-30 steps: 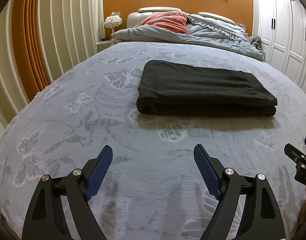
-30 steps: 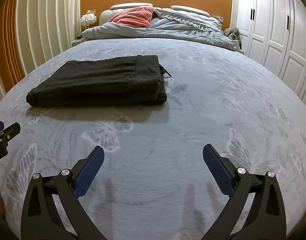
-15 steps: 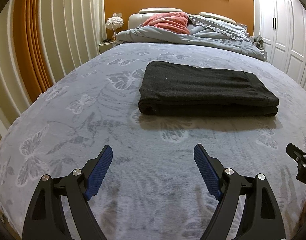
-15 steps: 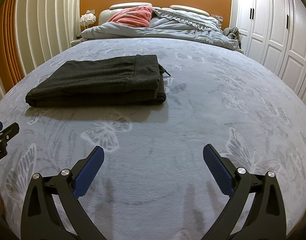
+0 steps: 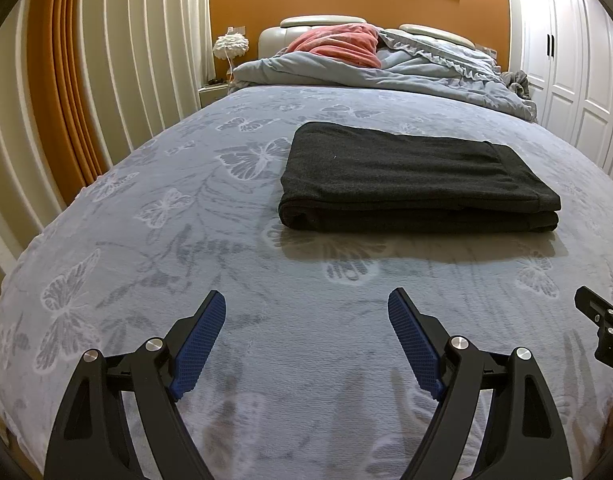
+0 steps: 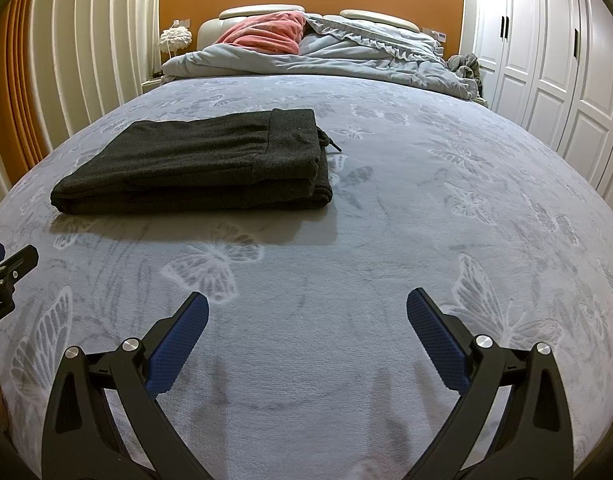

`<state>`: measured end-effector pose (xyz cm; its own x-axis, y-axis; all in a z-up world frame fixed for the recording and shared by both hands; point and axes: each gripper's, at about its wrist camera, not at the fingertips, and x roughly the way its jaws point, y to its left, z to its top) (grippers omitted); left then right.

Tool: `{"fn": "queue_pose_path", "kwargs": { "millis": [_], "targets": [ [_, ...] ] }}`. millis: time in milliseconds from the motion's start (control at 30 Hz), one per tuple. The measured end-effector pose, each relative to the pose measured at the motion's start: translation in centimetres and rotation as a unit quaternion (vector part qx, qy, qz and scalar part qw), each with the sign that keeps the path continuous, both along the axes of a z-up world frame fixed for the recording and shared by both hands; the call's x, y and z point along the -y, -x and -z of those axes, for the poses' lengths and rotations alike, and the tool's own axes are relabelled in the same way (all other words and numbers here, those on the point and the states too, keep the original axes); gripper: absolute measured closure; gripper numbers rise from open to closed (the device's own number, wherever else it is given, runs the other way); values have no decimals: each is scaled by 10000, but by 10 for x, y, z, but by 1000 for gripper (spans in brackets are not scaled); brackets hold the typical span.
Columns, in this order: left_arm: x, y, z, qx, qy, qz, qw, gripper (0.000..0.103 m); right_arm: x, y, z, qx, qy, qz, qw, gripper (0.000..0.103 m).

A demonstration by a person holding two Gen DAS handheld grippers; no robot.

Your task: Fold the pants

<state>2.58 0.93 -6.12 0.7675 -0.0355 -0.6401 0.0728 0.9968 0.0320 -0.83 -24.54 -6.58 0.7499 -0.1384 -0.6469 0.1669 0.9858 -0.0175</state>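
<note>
Pants (image 5: pixel 410 172) on bed (image 5: pixel 186 240), duvet (image 5: pixel 386 76) behind.

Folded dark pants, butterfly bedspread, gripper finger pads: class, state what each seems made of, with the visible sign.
Folded dark pants: probably a soft knit or fleece; matte charcoal, fuzzy, thick rounded folds.
Butterfly bedspread: likely plush woven fabric; grey pile with brushed streaks.
Finger pads: apparently rubber or textured plastic; blue with a fine grid pattern, on black, seemingly plastic, arms.
</note>
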Motion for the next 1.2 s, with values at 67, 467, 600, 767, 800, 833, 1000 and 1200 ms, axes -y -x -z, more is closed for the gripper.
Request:
{"fn": "queue_pose_path", "kwargs": {
  "millis": [67,467,600,767,800,833,1000,1200],
  "targets": [
    [0,0,0,-2,-3,-7,10000,22,0,0,0,-4,0,-1,10000,6],
    [-1,0,-1,7,-23,-25,10000,22,0,0,0,-2,1,-1,10000,6],
    [-2,0,-2,12,-43,-45,10000,22,0,0,0,1,1,-3,10000,6],
    [-2,0,-2,18,-52,-36,10000,22,1,0,0,0,0,-6,10000,6],
    [-3,0,-3,20,-55,-23,10000,22,1,0,0,-3,0,-8,10000,6],
    [-4,0,-3,28,-53,-7,10000,22,1,0,0,-3,0,-7,10000,6],
    [-5,-2,-4,29,-76,-6,10000,22,1,0,0,-2,0,-5,10000,6],
    [-6,-3,-3,19,-63,26,10000,22,1,0,0,-2,1,-5,10000,6]
  ]
}}
